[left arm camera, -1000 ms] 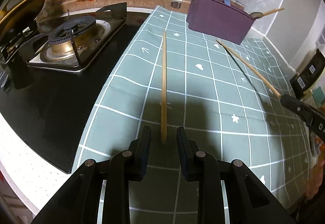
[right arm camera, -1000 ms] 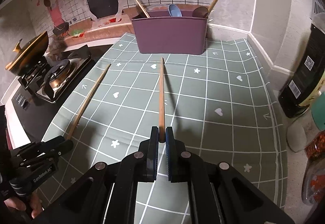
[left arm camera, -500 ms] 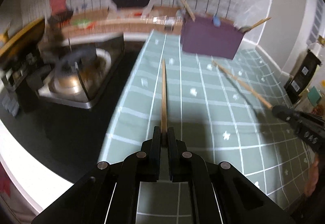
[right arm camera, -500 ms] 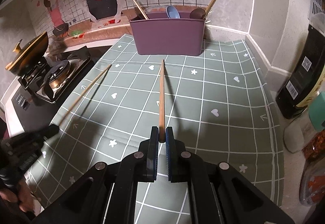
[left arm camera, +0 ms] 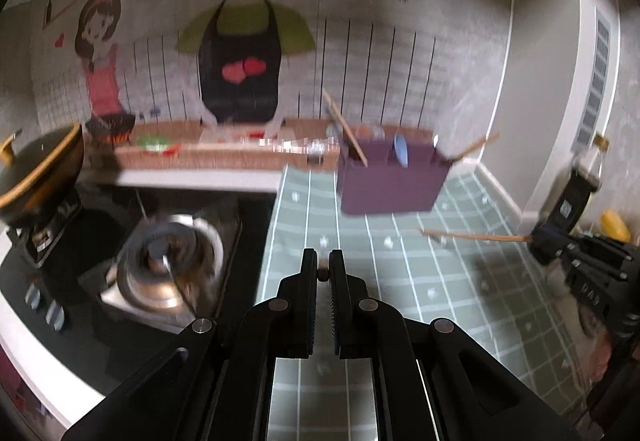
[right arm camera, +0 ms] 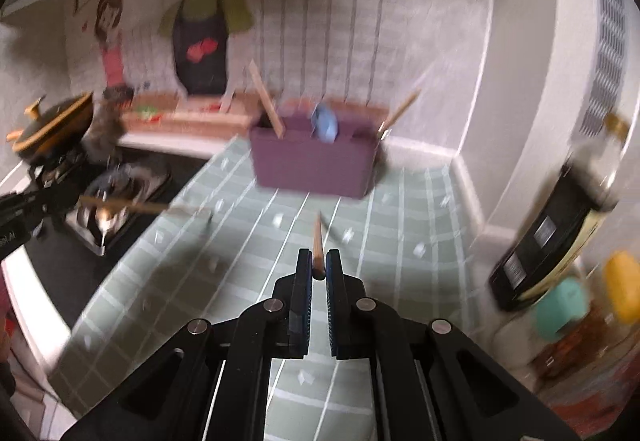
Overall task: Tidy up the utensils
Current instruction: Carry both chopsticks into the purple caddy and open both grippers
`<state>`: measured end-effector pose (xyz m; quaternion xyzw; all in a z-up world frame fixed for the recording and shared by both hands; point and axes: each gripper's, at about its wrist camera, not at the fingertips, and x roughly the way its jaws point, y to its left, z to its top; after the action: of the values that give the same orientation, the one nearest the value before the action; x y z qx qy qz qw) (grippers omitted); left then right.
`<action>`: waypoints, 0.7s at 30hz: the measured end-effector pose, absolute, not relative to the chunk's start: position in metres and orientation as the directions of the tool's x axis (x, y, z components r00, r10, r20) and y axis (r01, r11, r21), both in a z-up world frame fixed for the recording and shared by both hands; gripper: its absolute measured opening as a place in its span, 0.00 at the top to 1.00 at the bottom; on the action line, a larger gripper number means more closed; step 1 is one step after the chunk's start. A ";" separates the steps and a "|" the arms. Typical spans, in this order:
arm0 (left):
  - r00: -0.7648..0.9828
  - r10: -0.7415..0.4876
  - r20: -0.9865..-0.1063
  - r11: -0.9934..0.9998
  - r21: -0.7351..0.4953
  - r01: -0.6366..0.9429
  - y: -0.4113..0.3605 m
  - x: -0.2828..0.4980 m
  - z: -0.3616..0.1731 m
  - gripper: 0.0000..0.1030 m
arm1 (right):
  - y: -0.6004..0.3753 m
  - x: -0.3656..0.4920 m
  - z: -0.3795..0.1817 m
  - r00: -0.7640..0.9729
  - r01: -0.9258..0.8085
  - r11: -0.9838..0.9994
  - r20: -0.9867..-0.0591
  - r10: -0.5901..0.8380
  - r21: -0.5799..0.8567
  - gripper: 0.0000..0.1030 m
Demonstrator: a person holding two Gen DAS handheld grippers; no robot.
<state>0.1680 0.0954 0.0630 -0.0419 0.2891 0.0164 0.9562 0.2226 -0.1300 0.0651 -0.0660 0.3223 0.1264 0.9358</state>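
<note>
1. Blur smears most of the left wrist view; wall art and writing above cannot be read.
2. Left gripper (left arm camera: 322, 273) is pinched on the butt of a chopstick (left arm camera: 322, 274); only that round end shows between the jaws, the shaft being foreshortened and hidden.
3. Beyond it, a green checked mat (left arm camera: 400, 261) covers the counter, with a purple bin (left arm camera: 390, 187) standing at its far end near the wall.
4. Sticks and a blue spoon (left arm camera: 400, 149) poke out of the bin; what else is inside is unclear.
5. At the right edge, the right gripper (left arm camera: 538, 241) is partly cut off, clamping a second chopstick (left arm camera: 472, 236) that reaches left above the mat.
6. Stove (left arm camera: 168, 261) sits to the left of the mat, with a pot (left arm camera: 38, 169) behind it, cropped by the lens rim.
7. Right wrist view is blurred too.
8. Right gripper (right arm camera: 318, 271) is pressed onto its chopstick (right arm camera: 317, 245), which points toward the bin (right arm camera: 316, 165) and stands clear of the mat (right arm camera: 380, 241).
9. Left gripper (right arm camera: 60, 201) shows only in part at the left edge, its stick (right arm camera: 136, 205) reaching right over the stove (right arm camera: 116, 201).
10. Bottles at the right edge, including a dark one (right arm camera: 548, 237), are too smeared to identify.
</note>
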 end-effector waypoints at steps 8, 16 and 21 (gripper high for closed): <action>0.877 -0.068 -0.475 0.993 -0.117 0.014 0.102 0.206 0.133 0.94 | -0.137 0.271 0.146 0.803 -0.271 0.963 -0.551 0.226 0.000 0.94; 0.919 -0.169 -0.356 0.980 -0.161 0.118 0.102 0.248 0.236 0.95 | -0.137 0.306 0.259 0.843 -0.302 0.953 -0.467 0.268 0.001 0.94; 0.926 -0.211 -0.314 0.972 -0.172 0.163 0.099 0.287 0.280 0.95 | -0.131 0.334 0.314 0.864 -0.294 0.956 -0.427 0.266 0.001 0.94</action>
<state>0.2871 0.0989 0.2804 -0.0714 0.1672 -0.0955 0.9787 0.3338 -0.1306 0.3141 -0.0319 0.2167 0.1452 0.9648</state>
